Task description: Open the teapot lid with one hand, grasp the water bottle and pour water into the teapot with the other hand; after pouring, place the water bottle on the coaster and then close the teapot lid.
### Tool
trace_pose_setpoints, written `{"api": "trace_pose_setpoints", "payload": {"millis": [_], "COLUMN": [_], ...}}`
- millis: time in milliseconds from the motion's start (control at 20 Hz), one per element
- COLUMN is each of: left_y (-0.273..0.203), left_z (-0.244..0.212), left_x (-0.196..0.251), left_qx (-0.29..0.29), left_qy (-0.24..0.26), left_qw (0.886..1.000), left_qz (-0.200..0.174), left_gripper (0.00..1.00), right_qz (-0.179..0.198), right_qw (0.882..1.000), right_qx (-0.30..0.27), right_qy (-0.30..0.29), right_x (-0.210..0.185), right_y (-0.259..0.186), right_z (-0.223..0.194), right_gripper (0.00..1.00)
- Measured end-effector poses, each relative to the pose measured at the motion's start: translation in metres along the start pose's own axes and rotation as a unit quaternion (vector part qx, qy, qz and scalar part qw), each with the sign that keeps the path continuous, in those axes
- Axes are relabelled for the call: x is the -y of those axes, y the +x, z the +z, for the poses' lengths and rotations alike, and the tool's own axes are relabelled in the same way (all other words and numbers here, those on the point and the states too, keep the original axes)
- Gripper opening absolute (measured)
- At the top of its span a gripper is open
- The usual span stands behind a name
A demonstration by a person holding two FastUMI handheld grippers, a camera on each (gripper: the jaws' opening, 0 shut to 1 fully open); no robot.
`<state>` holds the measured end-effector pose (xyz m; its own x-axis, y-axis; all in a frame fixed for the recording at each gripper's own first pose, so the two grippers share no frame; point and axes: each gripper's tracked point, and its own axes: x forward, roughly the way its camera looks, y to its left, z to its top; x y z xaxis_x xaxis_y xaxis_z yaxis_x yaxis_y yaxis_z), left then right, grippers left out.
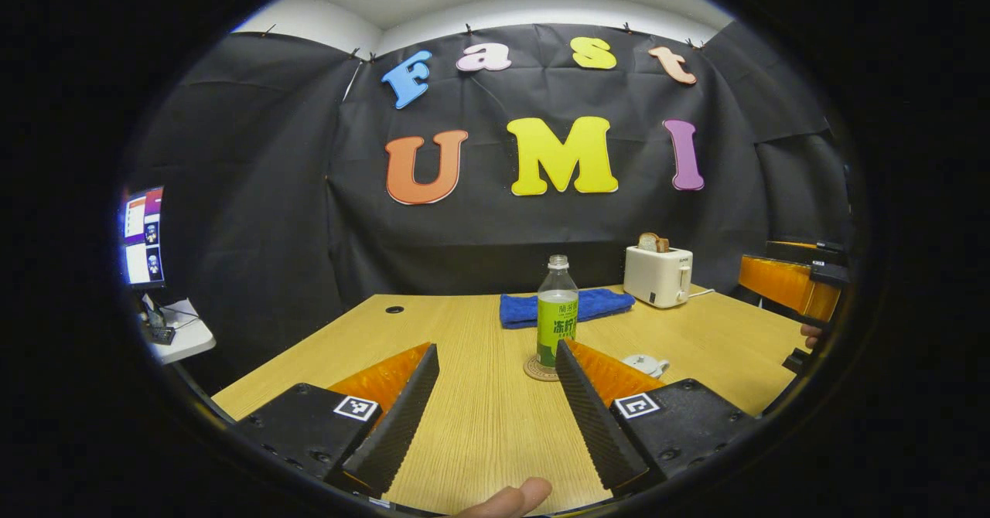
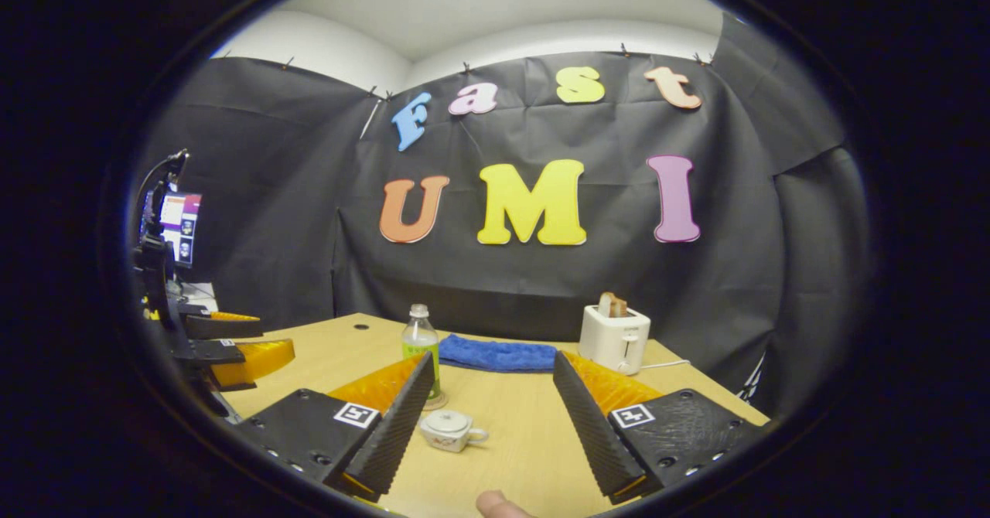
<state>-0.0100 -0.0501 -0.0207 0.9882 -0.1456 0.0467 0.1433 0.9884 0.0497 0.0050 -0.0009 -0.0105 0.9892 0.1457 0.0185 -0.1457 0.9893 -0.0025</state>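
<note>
A clear water bottle with a green label stands upright on a round coaster mid-table. Just right of it sits a small white teapot with its lid on, partly hidden by my finger. My left gripper is open and empty, short of the bottle. In the right gripper view the teapot lies between my fingers and a little ahead, with the bottle behind it on the coaster. My right gripper is open and holds nothing. The left gripper hovers at the table's left edge.
A folded blue towel lies at the back of the wooden table, beside a white toaster holding a slice of bread. A monitor stands off the table's left side. The other gripper hangs at the right edge.
</note>
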Motion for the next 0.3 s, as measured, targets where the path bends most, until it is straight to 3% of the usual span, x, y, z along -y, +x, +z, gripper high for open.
{"api": "trace_pose_setpoints", "payload": {"millis": [300], "left_y": [-0.0011], "left_z": [0.0020], "left_x": [-0.0028], "left_qx": [0.002], "left_qy": [0.000], "left_qw": [1.000], "left_qz": [0.008], "left_gripper": [0.95], "right_qz": [0.009], "right_qw": [1.000], "right_qx": [-0.017], "right_qy": [-0.004], "right_x": [-0.0060], "right_y": [0.0025], "right_z": [-0.0077], "right_gripper": [0.95]}}
